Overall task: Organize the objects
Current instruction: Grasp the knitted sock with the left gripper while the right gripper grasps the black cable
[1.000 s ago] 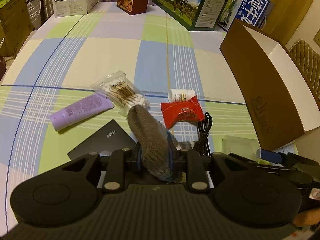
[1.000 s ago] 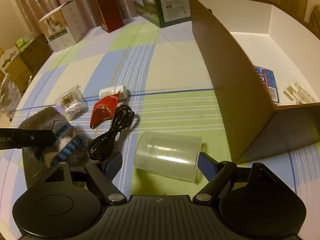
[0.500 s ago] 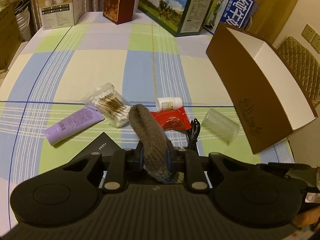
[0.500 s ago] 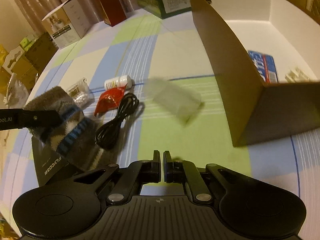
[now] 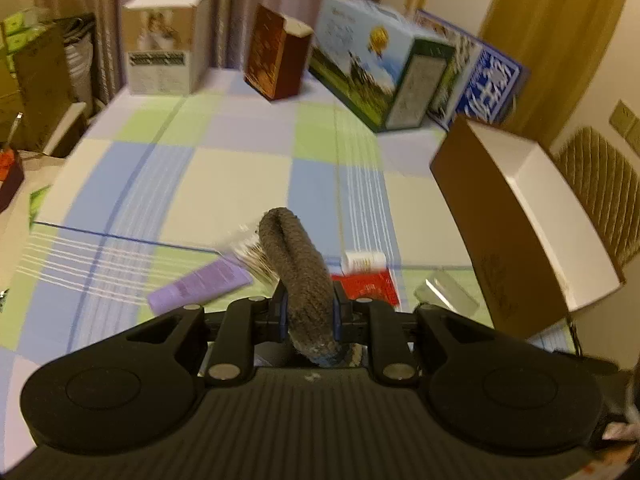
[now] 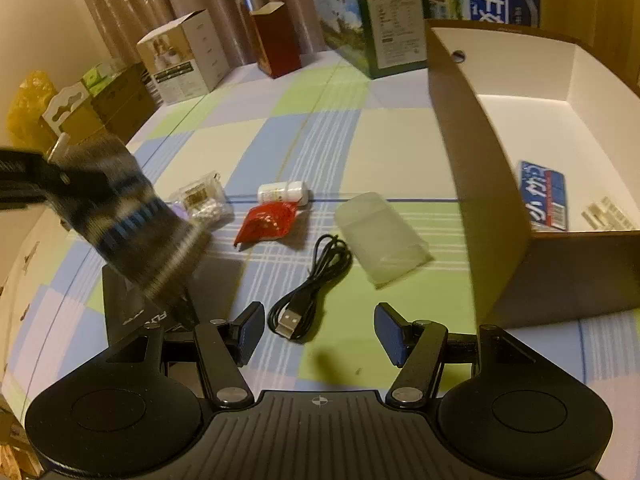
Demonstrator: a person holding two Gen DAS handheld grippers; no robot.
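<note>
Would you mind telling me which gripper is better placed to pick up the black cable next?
The right gripper: its jaws have just been opening, nothing is between them, and the cable lies just ahead. The left gripper is shut on the sock.

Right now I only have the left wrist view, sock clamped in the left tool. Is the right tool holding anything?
Observer: No. The right tool is open, its jaws have just been opening, and nothing is gripped between them.
Operator: What's closest to it?
Observer: A coiled black cable lies on the cloth just ahead, plug end toward the tool.
Operator: Is the box empty?
Observer: No. Inside the box a blue packet lies flat on the floor, with a small white item beside it.
</note>
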